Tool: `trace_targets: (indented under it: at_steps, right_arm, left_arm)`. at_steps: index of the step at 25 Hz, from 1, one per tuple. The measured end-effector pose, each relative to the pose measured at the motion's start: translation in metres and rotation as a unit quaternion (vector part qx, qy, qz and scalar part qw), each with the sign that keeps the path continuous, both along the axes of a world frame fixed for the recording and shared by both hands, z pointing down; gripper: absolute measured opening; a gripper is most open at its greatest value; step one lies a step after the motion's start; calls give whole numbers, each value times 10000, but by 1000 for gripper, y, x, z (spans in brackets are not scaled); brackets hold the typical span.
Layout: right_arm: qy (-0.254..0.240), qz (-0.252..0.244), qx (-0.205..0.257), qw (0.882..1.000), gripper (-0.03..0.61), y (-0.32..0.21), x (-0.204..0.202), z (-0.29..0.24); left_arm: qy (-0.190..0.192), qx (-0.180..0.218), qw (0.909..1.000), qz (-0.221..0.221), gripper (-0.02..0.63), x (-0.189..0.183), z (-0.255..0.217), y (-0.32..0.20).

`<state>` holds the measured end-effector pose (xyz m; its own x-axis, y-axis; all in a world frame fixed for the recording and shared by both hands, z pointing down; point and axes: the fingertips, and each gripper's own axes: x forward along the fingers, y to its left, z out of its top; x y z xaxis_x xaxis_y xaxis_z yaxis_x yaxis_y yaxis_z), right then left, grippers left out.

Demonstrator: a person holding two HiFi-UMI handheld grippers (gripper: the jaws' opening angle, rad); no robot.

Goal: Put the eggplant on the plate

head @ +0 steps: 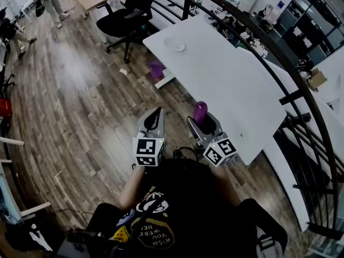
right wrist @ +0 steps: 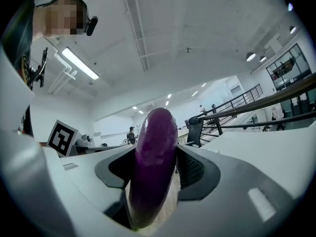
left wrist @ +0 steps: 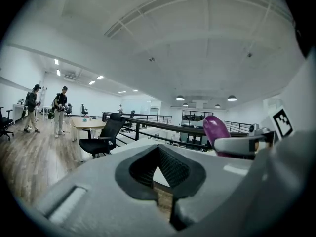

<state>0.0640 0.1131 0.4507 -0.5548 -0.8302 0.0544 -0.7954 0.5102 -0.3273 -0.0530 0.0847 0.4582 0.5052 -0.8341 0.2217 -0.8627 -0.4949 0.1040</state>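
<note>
Wooden floor (head: 80, 101) surrounds a white counter (head: 226, 85) bearing a plate (head: 174, 44) near its far end. Right hand-held gripper (head: 203, 121), just beside the counter's edge, clamps the eggplant (head: 200, 112) upright between its jaws, well apart from the plate. Left hand-held gripper (head: 157, 114), alongside, has its jaws together and holds nothing.

Wood-plank floor (head: 70, 101) at left; white counter (head: 236, 90) at centre right; black office chair (head: 126, 18) at top; dark curved railing (head: 304, 93) along the right edge.
</note>
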Motion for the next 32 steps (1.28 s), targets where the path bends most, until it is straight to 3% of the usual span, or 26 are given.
trace_targets:
  at_steps: [10, 17, 23, 28, 32]
  right_arm:
    - [159, 196, -249, 9994, 239, -5, -18, 12]
    - [220, 176, -155, 9995, 238, -51, -18, 14]
    - [108, 32, -178, 9998, 236, -125, -1, 31]
    - [-25, -281, -292, 9992, 235, -239, 19, 52]
    - [208, -600, -466, 9969, 235, -299, 35, 71]
  left_arm:
    - [94, -269, 9989, 382, 6, -14, 16, -6]
    - [80, -257, 9991, 319, 6, -19, 27, -42]
    - [105, -338, 9992, 194, 6, -6, 41, -114]
    - [653, -886, 9938, 185, 5, 15, 56, -224]
    - [438, -995, 9940, 96, 5, 34, 69, -279]
